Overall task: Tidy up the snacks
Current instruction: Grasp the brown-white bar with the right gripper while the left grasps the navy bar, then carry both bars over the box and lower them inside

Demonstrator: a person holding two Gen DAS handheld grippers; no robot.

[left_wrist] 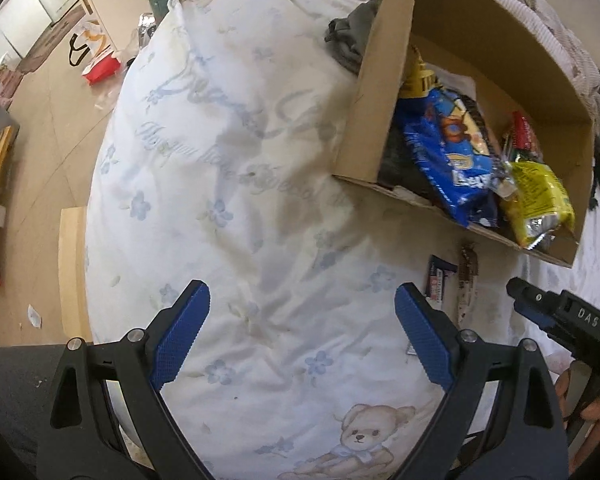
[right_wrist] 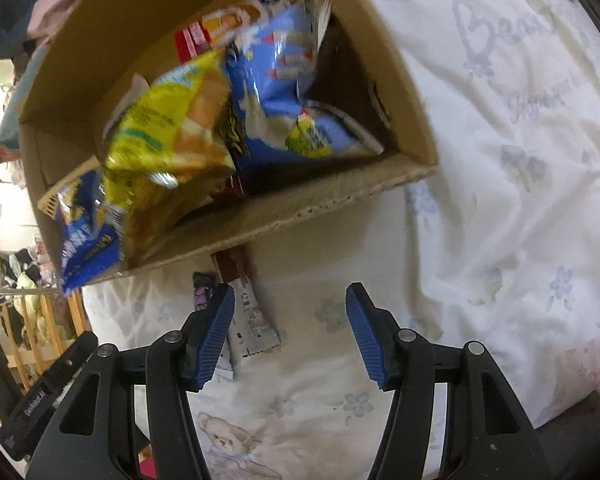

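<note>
Right now both tongs point down at a bed with a white blanket (left_wrist: 235,168) that has little blue flowers and teddy bears on it. The left tongs (left_wrist: 302,336) are spread wide with nothing but blanket between them. The right tongs (right_wrist: 289,334) are spread about halfway and pinch nothing. A cardboard box (right_wrist: 340,204) sits on the blanket toward its far edge, and it is already full of snack bags: a blue bag (left_wrist: 448,156), a yellow bag (left_wrist: 536,200) and more behind them. The blue bag and the yellow bag hang over the low front wall of the box. Two small snack bars lie on the blanket just in front of that wall. One is a brown and silver bar (right_wrist: 245,304), and a dark purple bar (right_wrist: 203,290) lies just beside it. The left finger of the right tongs covers part of both bars. I think these two bars should go in the box next. The bars are thin and flat, so the tongs could slide over one and pinch the soft blanket too. Since the bars lie so close, the tongs could grab both, or push one away. The box is so full that a bump on the hanging bags could tip them out.
</note>
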